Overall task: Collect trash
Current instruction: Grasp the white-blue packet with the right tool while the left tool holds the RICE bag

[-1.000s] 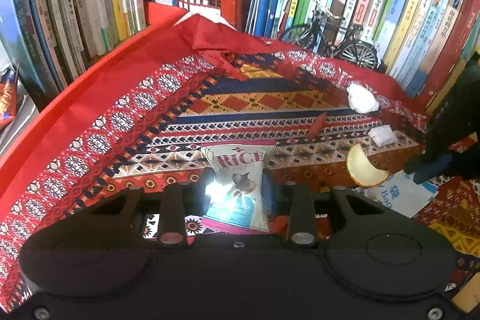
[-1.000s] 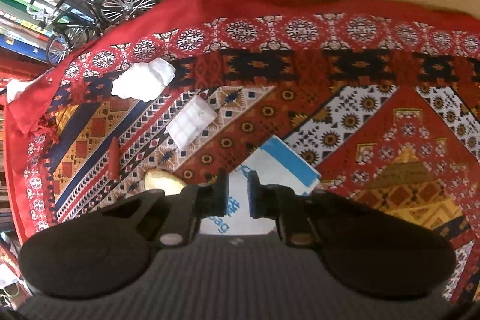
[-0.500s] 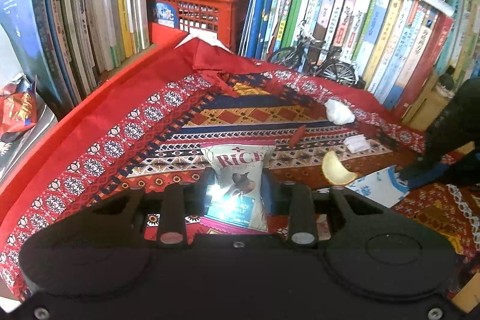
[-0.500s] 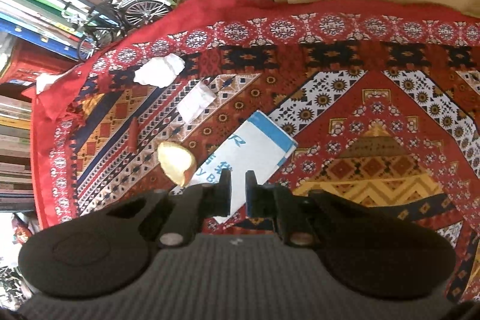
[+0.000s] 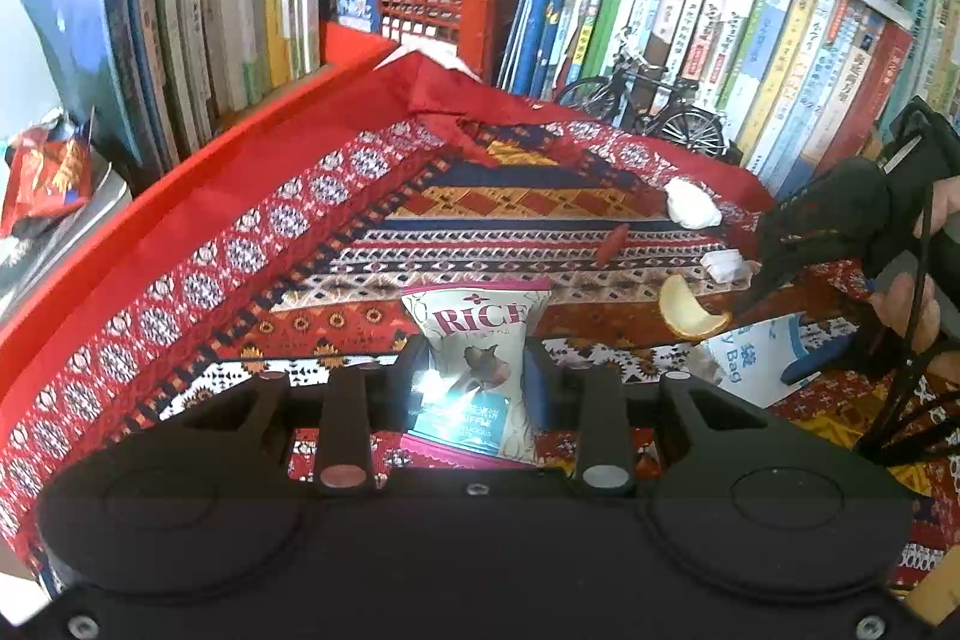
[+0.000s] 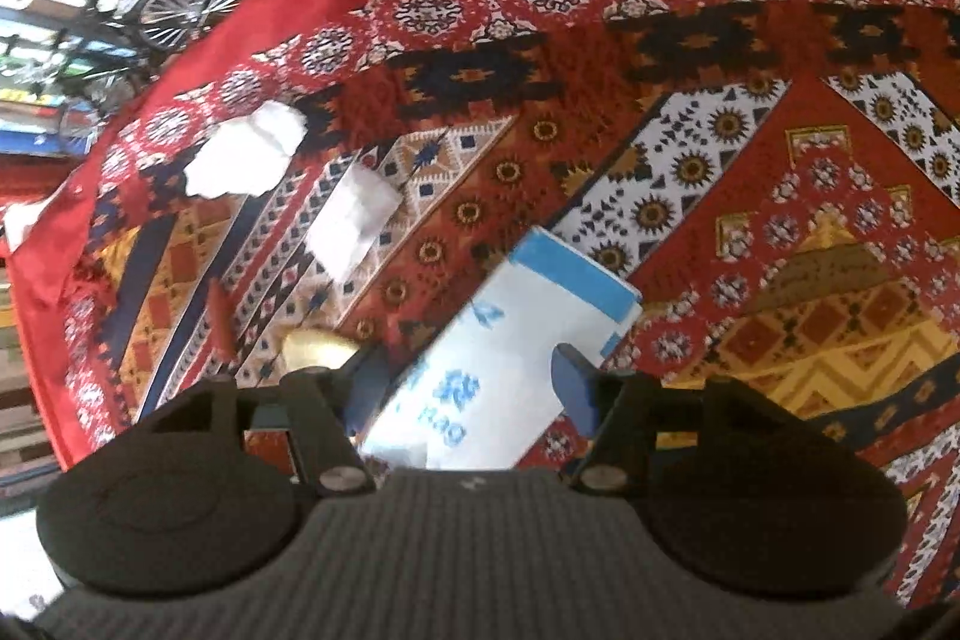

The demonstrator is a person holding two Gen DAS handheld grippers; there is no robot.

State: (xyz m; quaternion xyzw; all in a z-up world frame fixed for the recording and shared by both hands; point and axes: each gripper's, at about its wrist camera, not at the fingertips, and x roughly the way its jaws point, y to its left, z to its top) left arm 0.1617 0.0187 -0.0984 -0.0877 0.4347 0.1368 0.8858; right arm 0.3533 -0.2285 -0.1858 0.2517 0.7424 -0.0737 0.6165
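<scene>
The white-and-blue bag (image 6: 510, 340) lay flat, thin and limp between your right gripper's (image 6: 474, 388) opening jaws; pinching an edge looked wisest. Your left gripper (image 5: 474, 376) clenched the crinkly rice snack packet (image 5: 477, 340).

A patterned red cloth (image 5: 252, 244) covers the worktop; rows of upright books (image 5: 780, 58) stand well beyond the tongs; a red plastic crate (image 5: 432, 4) sits among them; a model bicycle (image 5: 648, 106) leans against the books.

The left tool (image 5: 474, 376) hides the rice packet's (image 5: 477, 340) lower edge.
</scene>
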